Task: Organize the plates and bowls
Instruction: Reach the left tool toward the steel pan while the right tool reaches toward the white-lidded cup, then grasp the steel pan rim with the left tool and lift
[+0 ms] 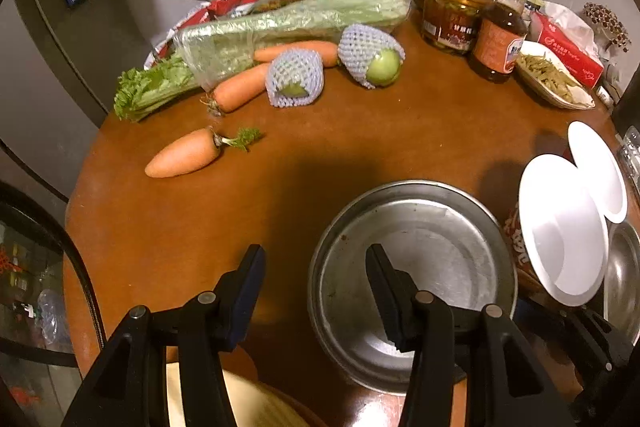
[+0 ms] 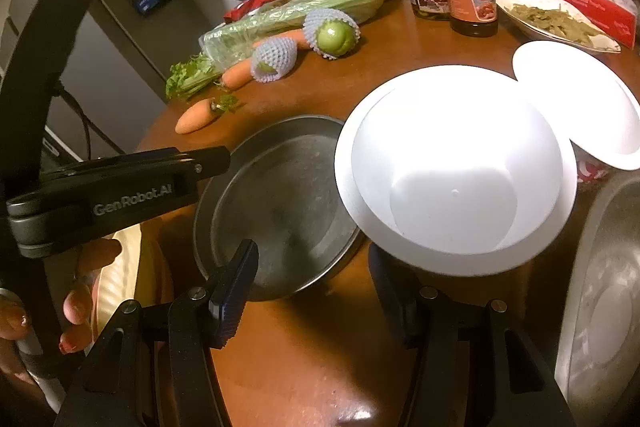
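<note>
While the left gripper (image 1: 316,255) straddles the metal plate's (image 1: 412,283) rim, jaws open, the right gripper's (image 2: 316,255) seemingly hold nothing.

metal plate (image 1: 412,283) left of bowl (image 1: 564,231), carrot (image 1: 184,153) behind

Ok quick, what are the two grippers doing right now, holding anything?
Left gripper: open, empty, fingers astride the metal plate rim.
Right gripper: open, nothing clamped; one finger hidden behind the white bowl.

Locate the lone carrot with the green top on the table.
The lone carrot lies left of centre in both views on the brown table, apart from the celery, beyond the steel pan.
</note>
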The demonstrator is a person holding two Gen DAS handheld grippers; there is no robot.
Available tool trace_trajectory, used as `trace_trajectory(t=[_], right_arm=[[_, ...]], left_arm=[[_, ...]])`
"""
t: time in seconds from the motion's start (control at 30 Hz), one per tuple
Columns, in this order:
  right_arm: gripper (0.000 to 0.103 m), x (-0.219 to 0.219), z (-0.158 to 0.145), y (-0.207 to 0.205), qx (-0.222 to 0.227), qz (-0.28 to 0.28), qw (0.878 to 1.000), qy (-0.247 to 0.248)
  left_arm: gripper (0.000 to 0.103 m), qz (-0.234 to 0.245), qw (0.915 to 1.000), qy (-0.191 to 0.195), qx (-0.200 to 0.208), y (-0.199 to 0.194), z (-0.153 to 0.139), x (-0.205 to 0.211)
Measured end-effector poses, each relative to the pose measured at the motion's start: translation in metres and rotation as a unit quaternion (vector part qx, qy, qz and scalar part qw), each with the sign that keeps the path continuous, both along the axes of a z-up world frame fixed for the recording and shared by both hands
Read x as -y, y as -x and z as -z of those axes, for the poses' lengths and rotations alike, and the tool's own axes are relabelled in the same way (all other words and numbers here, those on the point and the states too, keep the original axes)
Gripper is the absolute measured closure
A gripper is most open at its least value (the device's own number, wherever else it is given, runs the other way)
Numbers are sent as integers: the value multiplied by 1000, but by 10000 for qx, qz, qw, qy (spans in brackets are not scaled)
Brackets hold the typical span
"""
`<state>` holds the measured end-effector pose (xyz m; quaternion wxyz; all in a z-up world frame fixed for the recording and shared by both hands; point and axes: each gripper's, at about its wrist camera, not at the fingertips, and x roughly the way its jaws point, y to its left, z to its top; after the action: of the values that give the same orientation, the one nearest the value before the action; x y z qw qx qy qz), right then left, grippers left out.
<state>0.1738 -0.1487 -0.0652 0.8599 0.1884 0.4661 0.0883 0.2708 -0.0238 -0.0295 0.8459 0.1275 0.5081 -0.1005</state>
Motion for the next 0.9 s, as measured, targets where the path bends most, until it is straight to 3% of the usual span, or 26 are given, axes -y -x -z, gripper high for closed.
trace_trajectory(t=[0.2, 0.4, 0.67, 0.9], right_arm=[[44, -2, 1, -6, 73, -14, 9999, 137], [48, -5, 1, -7, 137, -66, 9996, 219], [51, -6, 1, -7, 171, -91, 9993, 319], [51, -6, -5, -3, 295, -115, 9992, 262]], left_arm=[[52, -14, 9999, -45, -112, -8, 11, 3], [70, 73, 9995, 3, -319, -9, 20, 6], [75, 92, 9992, -375, -83, -1, 21, 15], [75, 31, 9994, -323, 90, 10, 7, 7]])
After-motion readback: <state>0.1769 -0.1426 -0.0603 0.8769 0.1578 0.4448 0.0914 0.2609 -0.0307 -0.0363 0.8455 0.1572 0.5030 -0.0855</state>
